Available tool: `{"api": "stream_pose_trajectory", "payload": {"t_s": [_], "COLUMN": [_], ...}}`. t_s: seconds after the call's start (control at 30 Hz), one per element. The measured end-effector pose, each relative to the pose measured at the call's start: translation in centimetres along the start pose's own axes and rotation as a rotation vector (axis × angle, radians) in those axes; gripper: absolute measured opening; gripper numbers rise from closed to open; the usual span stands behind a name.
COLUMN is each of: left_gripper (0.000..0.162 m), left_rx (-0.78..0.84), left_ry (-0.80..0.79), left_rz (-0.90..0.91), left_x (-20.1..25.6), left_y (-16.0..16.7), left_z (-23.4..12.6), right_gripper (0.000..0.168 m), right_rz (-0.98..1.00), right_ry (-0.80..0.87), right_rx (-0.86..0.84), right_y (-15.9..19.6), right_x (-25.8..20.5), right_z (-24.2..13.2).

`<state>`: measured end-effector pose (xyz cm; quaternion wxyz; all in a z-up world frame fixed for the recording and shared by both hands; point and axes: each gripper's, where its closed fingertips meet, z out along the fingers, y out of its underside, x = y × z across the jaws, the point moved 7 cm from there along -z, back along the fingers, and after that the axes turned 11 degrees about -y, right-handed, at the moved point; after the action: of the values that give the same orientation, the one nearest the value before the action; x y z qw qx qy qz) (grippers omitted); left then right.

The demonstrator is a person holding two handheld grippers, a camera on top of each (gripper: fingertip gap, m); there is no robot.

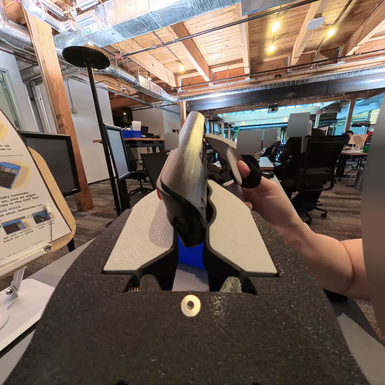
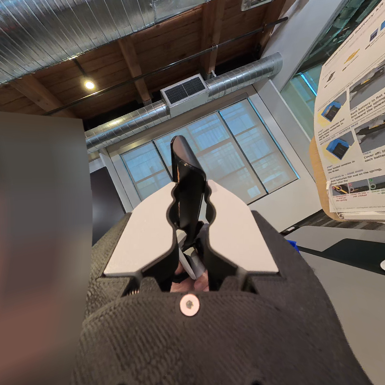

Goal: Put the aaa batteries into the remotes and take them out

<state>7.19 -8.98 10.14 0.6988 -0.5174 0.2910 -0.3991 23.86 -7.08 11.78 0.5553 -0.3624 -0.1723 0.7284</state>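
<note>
My left tool (image 1: 190, 227) is clamped on the lower end of a remote (image 1: 183, 179), which stands up between its two pale fingers (image 1: 145, 235) and leans a little to the right. The remote's silver back faces the left finger, and a small red spot shows on its left edge just above that finger. Beyond the tool, to the right of the remote, I see my right tool (image 1: 224, 160) with a hand (image 1: 268, 200) around it; its pale tip touches the remote's right edge high up, near the top end.

In the right wrist view, my right tool (image 2: 190, 205) is closed on the same remote (image 2: 188, 187), which shows here as a dark, glossy, narrow body rising out between the wavy inner edges of the fingers (image 2: 150, 235). Below it, in the gap between them, parts of the other tool and a bit of a hand are visible, though I cannot make out details there.

A sheet of instructions on a wooden board (image 1: 25, 208) stands to the left of the left tool, and the same sheet (image 2: 352, 133) sits up and to the right of the right tool. Something blue (image 1: 190, 256) shows under the left tool's fingers. I can see no batteries in either view.
</note>
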Motion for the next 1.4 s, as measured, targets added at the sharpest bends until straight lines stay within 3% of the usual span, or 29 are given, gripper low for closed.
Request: {"api": "stream_pose_trajectory", "payload": {"t_s": [0.2, 0.5, 0.83, 0.93, 1.07, 1.23, 1.33, 1.4], "left_gripper": [0.024, 0.024, 0.023, 0.023, 0.024, 0.024, 0.023, 0.024], "left_rx": [0.001, -0.019, -0.002, 0.009, 0.003, -0.028, -0.061, -0.071], "left_ry": [-0.024, 0.007, 0.04, 0.029, 0.028, 0.065, 0.117, 0.148], "left_rz": [0.097, 0.012, -0.049, -0.032, -0.029, -0.025, -0.007, 0.011], "left_x": [0.6, 0.3, -0.3, -0.5, -0.8, -0.8, -0.2, 0.1], "left_y": [0.1, 0.7, 0.0, -0.1, -0.7, -0.8, -0.7, -0.7], "left_z": [0.0, 0.3, 0.0, -0.1, -0.3, -0.2, -0.1, -0.1], "right_gripper": [0.034, 0.028, 0.027, 0.033, 0.067, 0.069, 0.068, 0.058], "right_rz": [-0.079, -0.087, -0.124, -0.2, -0.404, -0.593, -0.577, -0.589], "right_ry": [0.048, 0.057, 0.043, 0.092, 0.186, 0.179, 0.134, 0.098], "right_rx": [-0.013, -0.034, -0.189, -0.225, -0.255, -0.444, -0.529, -0.532], "right_y": [0.0, -0.1, -0.8, -1.3, -3.0, -3.3, -2.9, -2.9], "right_x": [-0.3, -0.4, -0.6, -0.5, -1.0, -2.5, -2.7, -3.1], "right_z": [0.0, -0.1, 0.6, 0.6, 0.4, 0.9, 1.1, 1.1]}}
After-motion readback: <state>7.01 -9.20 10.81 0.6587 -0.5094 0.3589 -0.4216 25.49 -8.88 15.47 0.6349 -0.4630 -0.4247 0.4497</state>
